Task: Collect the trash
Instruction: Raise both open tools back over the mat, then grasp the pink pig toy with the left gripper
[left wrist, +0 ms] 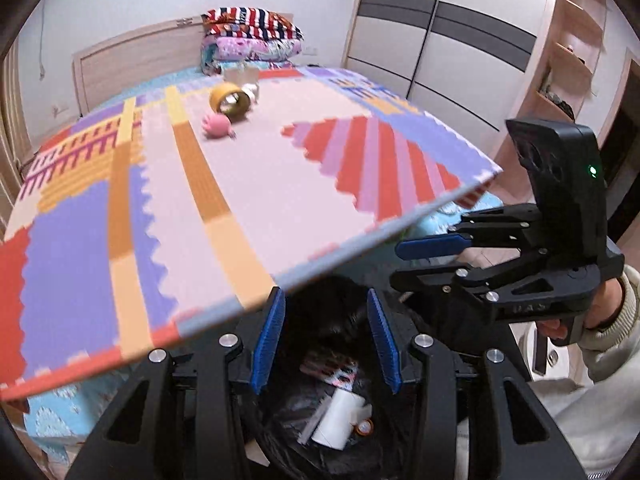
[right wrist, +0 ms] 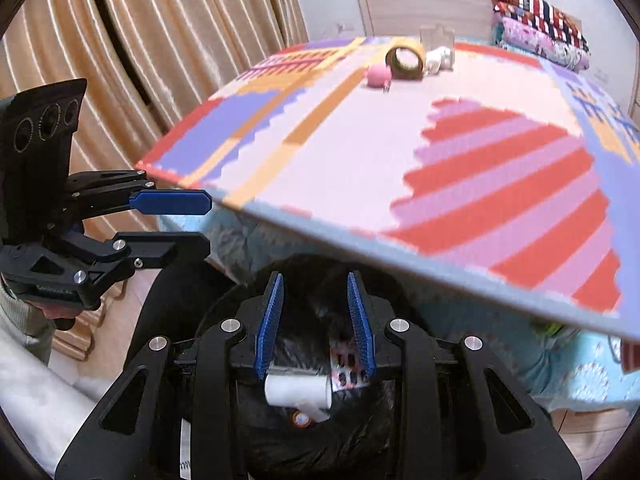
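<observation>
A bin lined with a black bag (left wrist: 280, 420) (right wrist: 280, 444) sits below both grippers. In it lie a white roll (left wrist: 340, 420) (right wrist: 298, 394), a pink-and-black patterned pack (left wrist: 332, 368) (right wrist: 346, 360) and a small orange cap (left wrist: 365, 427) (right wrist: 301, 419). My left gripper (left wrist: 326, 340) (right wrist: 208, 224) hangs open over the bin with nothing between its blue pads. My right gripper (right wrist: 318, 328) (left wrist: 416, 264) is beside it, jaws apart and empty. Far back on the colourful foam mat (left wrist: 260, 200) (right wrist: 360, 160) lie a yellow tape roll (left wrist: 230, 102) (right wrist: 406, 60), a pink toy (left wrist: 218, 124) (right wrist: 378, 75) and a white item (left wrist: 252, 90) (right wrist: 440, 60).
The mat lies on a bed and overhangs its blue sheet (right wrist: 580, 380) above the bin. Folded bedding (left wrist: 252, 36) is stacked at the headboard. A wardrobe (left wrist: 440, 20) and shelves (left wrist: 572, 40) stand right of the bed; curtains (right wrist: 140, 40) hang on its left. A hand (left wrist: 600, 312) holds the right gripper.
</observation>
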Demonstrator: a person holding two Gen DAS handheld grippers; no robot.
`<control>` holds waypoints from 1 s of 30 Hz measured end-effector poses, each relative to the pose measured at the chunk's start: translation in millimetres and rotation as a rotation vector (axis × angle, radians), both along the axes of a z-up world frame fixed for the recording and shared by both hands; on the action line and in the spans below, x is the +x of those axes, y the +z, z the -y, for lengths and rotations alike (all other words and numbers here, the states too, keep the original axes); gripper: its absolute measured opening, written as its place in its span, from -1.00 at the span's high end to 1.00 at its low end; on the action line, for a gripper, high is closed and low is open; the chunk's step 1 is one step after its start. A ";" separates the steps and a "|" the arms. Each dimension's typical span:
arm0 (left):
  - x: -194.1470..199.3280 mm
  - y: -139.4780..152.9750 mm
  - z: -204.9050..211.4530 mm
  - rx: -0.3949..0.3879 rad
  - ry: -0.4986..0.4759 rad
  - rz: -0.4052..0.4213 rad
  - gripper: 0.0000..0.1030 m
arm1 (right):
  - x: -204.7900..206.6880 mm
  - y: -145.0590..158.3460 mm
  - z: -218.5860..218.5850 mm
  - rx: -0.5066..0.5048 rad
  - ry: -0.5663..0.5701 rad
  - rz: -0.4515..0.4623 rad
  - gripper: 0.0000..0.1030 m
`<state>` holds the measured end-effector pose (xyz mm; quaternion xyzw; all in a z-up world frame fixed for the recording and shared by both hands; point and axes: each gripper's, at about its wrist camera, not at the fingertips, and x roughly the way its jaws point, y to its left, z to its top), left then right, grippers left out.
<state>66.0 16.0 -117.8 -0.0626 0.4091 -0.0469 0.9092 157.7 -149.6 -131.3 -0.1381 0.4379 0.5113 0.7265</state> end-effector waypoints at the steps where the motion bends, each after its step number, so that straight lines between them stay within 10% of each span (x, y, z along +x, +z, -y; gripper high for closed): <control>1: 5.2 3.0 -2.9 0.002 0.006 0.008 0.20 | 2.9 2.9 -1.8 0.007 -0.004 0.008 0.35; 30: 126.8 19.7 -109.2 -0.187 0.181 0.071 0.20 | 120.1 43.3 -79.1 0.050 -0.141 0.108 0.34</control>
